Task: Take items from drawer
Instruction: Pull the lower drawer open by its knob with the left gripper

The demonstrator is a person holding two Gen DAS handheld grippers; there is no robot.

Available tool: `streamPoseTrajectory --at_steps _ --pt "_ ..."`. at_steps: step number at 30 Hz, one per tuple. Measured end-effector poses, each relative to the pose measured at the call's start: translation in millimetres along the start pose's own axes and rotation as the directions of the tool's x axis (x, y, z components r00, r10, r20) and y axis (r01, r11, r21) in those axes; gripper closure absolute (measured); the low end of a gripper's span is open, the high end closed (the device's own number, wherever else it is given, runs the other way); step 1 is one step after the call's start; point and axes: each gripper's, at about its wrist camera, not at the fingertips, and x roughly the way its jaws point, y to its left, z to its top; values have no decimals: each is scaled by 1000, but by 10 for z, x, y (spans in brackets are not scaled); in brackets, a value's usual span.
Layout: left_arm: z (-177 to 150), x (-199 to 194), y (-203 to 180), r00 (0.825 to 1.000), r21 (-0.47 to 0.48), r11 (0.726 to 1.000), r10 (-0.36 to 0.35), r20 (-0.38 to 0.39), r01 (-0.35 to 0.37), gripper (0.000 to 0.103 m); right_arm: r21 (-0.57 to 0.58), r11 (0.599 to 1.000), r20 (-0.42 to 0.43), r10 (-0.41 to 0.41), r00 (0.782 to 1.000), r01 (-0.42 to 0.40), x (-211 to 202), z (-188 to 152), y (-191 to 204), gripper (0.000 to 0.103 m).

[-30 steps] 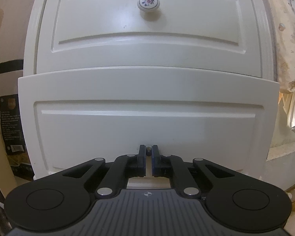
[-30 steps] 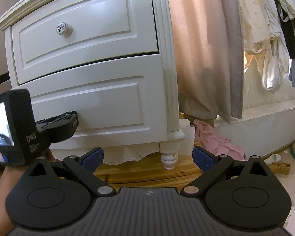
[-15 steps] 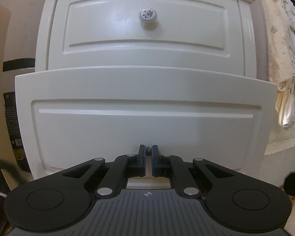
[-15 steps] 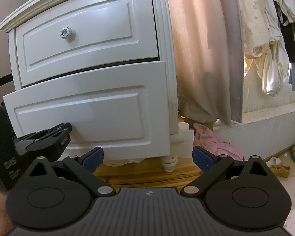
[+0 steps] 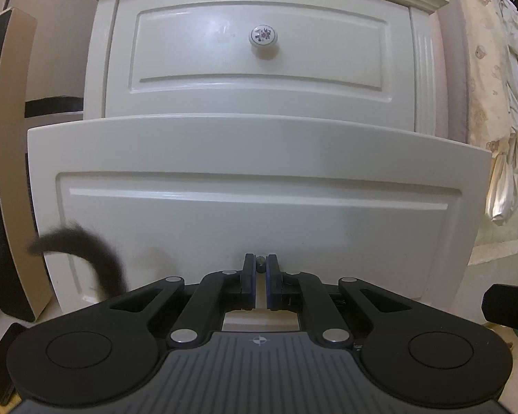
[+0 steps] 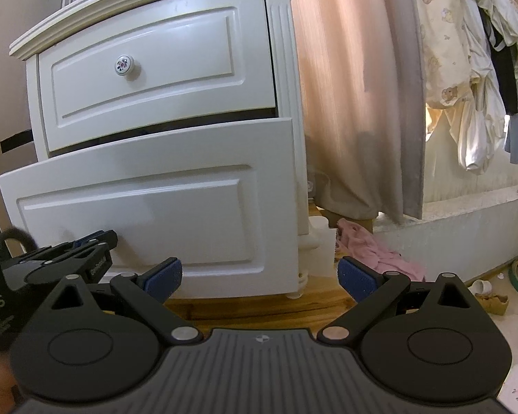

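Observation:
A white nightstand has two drawers. The lower drawer [image 5: 255, 207] stands pulled out from the cabinet; it also shows in the right wrist view [image 6: 148, 207]. My left gripper [image 5: 260, 269] is shut on the lower drawer's small knob [image 5: 260, 260], mostly hidden between the pads. The left gripper also shows in the right wrist view [image 6: 86, 245]. The upper drawer [image 5: 259, 48] is closed and has a flowered knob [image 5: 263, 36]. My right gripper [image 6: 259, 276] is open and empty, low to the right of the drawer front. The drawer's inside is hidden.
A pink curtain [image 6: 355, 86] hangs right of the nightstand. Pink cloth [image 6: 373, 252] lies on the floor by its foot. Clothes [image 6: 473, 51] hang at the far right. A dark cable [image 5: 86, 252] crosses the drawer's left front. A tan panel [image 5: 13, 138] stands at the left.
The lower drawer has slid further out of the cabinet with my left gripper shut on its knob. Both cameras have backed away. A dark cable has come into the left wrist view.

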Motion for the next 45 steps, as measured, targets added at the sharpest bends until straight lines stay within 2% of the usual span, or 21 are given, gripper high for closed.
streamPoseTrajectory --at_steps 19,39,45 --pt "-78 -336 -38 1000 -21 1000 -2 -23 2 100 -20 1000 23 14 1000 -14 -226 -31 32 0" --pt "-130 -438 -40 1000 -25 1000 0 -30 -1 99 -29 999 29 16 999 -15 -289 -52 41 0" --pt "-170 -415 -28 998 -21 1000 9 -60 -11 99 -27 999 27 20 999 -20 -285 -77 35 0"
